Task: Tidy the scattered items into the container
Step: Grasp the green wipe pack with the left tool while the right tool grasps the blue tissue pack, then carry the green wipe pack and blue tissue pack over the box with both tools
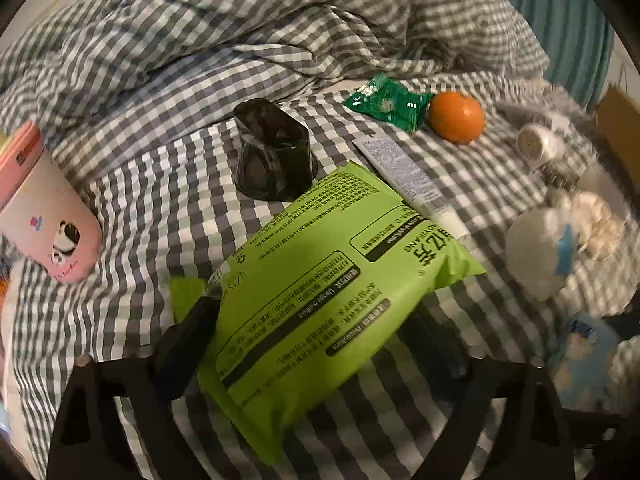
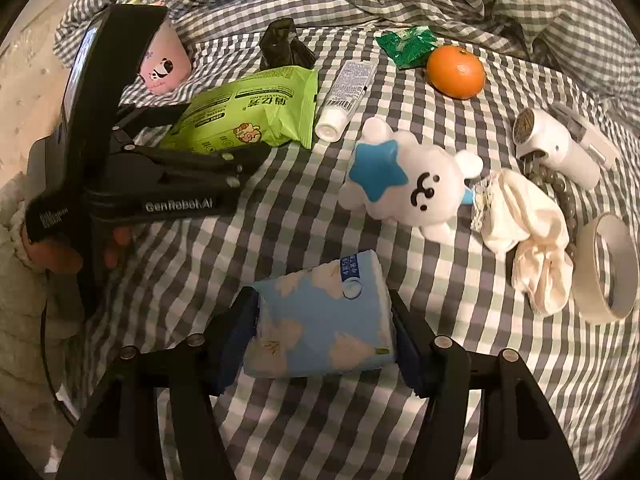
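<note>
right hand-held gripper (image 2: 324, 336) astride tissue pack (image 2: 320, 316)

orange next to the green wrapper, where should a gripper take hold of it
Take the orange across its widest middle, coming from above. It is round, sits alone on the checked sheet, and its near side is clear, while the green wrapper touches its far left, so set the fingers left and right.

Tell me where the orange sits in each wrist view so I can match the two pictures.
Left wrist: the orange sits upper right, just right of the green snack packet.
Right wrist: the orange sits upper right, below-right of the same packet.
Shared landmark: the white tube beside the lime-green wipes pack.
</note>
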The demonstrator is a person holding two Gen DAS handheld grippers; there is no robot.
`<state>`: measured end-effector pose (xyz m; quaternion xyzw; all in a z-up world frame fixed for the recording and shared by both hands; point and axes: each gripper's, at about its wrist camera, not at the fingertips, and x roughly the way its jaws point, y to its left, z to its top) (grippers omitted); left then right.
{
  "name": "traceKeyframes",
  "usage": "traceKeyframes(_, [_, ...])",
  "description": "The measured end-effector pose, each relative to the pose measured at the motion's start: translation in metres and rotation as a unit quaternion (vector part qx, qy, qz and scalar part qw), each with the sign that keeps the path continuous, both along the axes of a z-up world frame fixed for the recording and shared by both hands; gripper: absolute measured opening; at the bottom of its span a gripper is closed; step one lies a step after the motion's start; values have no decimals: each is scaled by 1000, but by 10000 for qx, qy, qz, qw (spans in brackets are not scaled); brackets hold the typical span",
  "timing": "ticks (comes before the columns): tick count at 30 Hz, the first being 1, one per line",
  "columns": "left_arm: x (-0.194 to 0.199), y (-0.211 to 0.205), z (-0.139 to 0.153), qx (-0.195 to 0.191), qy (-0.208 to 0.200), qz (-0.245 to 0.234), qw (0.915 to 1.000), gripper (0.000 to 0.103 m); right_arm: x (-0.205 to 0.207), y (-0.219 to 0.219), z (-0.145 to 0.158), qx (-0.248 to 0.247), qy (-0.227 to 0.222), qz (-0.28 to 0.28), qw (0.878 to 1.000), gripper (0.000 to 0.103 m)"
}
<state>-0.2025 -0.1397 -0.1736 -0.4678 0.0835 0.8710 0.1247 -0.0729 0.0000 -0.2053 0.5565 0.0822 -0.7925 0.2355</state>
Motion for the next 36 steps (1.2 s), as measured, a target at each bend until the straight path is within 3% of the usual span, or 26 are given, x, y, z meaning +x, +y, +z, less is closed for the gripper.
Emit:
traceKeyframes(4, [2, -11, 7, 403, -137, 127, 9990, 82, 7, 1, 4, -70, -10, -27, 10000, 61])
traceKeyframes(10, [16, -11, 24, 470, -30, 479, 9977, 76, 13, 4, 16, -174, 65, -43, 9998, 61])
traceKeyframes(13, [17, -8, 25, 483, -184, 571, 9970, 75, 14, 8, 25, -223, 156, -71, 9996, 61])
traceKeyframes(16, [5, -6, 18, 241, -215, 471, 9984, 80, 13, 11, 27, -250, 163, -116, 9995, 61])
traceKeyframes(19, [-12, -5, 1, -194, -282, 393, 9986, 103, 15, 14, 26, -266, 111, -183, 9994, 61])
traceKeyframes(21, [-18, -2, -10, -366, -185, 251, 9988, 103, 16, 17, 26, -300, 80, -218, 9993, 61])
traceKeyframes(23, [-19, -5, -12, -265, -120, 257, 9992, 103, 17, 19, 27, -306, 89, -224, 9992, 61])
traceKeyframes(24, [-19, -7, -11, -179, -137, 299, 9993, 100, 17, 21, 29, -308, 114, -243, 9992, 61])
traceKeyframes(26, [-15, -10, -7, -48, -158, 403, 9991, 83, 16, 24, 32, -348, 132, -273, 9989, 61])
traceKeyframes(28, [-10, -12, -1, 52, -245, 555, 9981, 77, 16, 25, 34, -369, 175, -297, 9987, 61])
traceKeyframes(36, [24, -11, 22, 111, -231, 1154, 9930, 66, 26, 28, 46, -457, 264, -271, 9982, 61])
